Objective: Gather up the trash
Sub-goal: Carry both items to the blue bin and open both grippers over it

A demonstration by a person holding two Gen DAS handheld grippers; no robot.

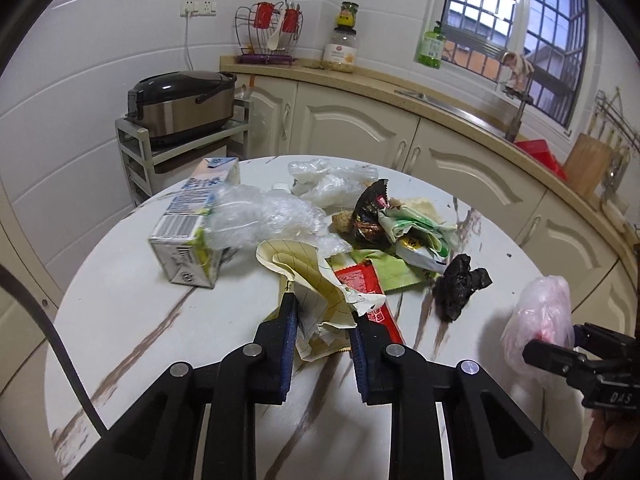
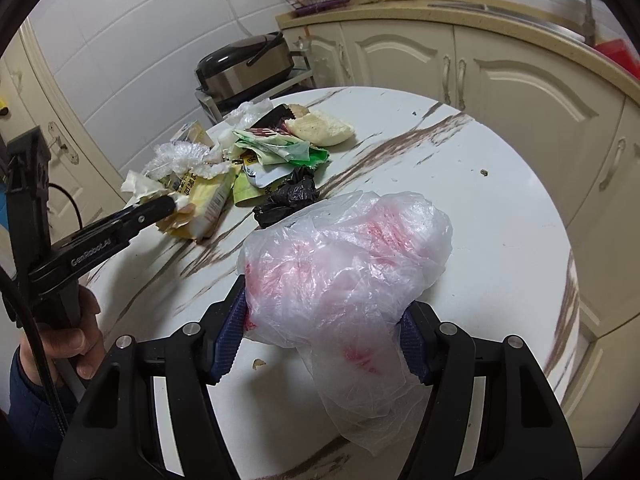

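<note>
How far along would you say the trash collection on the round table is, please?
Nothing looks binned yet. In hand: the right gripper clamps a crumpled pink-tinted clear plastic bag, and the left gripper grips crumpled yellow lined paper. Left on the white marble-pattern table: a milk carton, snack wrappers, and a black plastic wad.

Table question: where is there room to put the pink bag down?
Bare table lies right of the black bag, out to the rim. More lies near the left gripper, below the milk carton. The middle heap is crowded.
</note>
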